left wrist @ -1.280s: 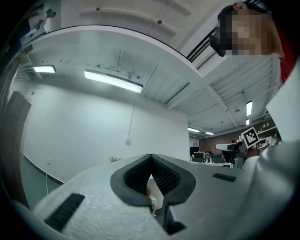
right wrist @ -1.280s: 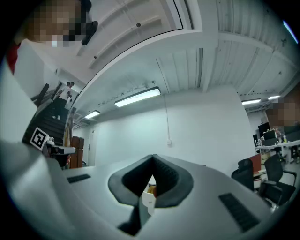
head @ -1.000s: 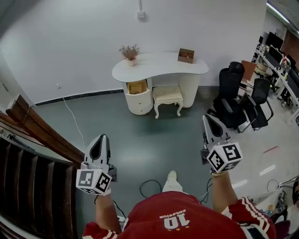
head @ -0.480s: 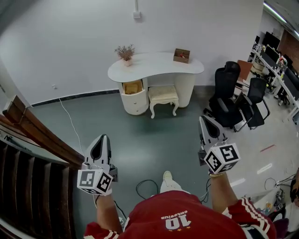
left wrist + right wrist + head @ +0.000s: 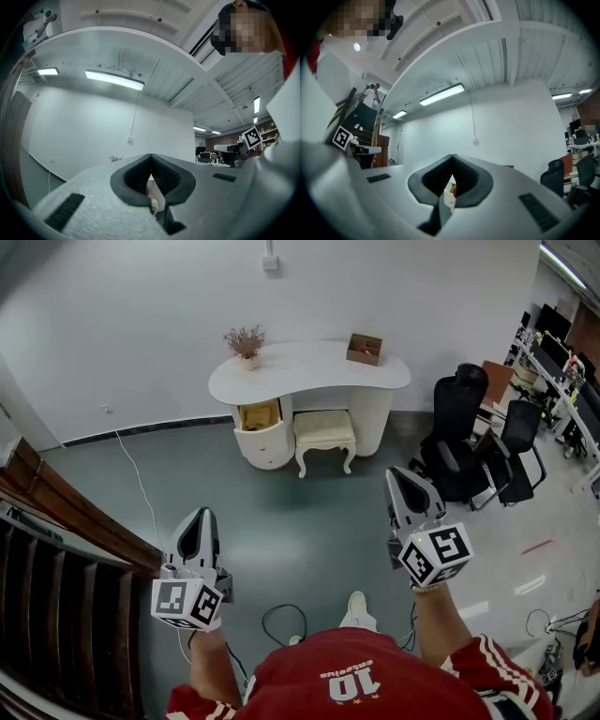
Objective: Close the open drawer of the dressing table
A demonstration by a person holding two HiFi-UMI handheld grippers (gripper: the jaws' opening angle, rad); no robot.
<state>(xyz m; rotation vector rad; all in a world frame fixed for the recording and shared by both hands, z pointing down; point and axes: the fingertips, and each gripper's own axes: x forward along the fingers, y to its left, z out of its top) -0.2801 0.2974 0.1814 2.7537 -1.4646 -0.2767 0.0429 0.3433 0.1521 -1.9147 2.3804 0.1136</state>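
Head view: above the person, looking steeply down; left gripper and right gripper are near, the dressing table far beyond their fingertips.
Left gripper view: just behind its own fingers, facing along them, tilted slightly up at wall and ceiling.
Right gripper view: likewise, behind its own fingers.
Shared: the white wall's box, ahead of both fingertips.

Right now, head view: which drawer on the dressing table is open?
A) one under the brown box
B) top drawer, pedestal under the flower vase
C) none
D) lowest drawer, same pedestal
B: on the dressing table, the top drawer of the pedestal below the dried-flower vase stands pulled out with its wood-coloured inside showing; nothing sticks out under the brown box.
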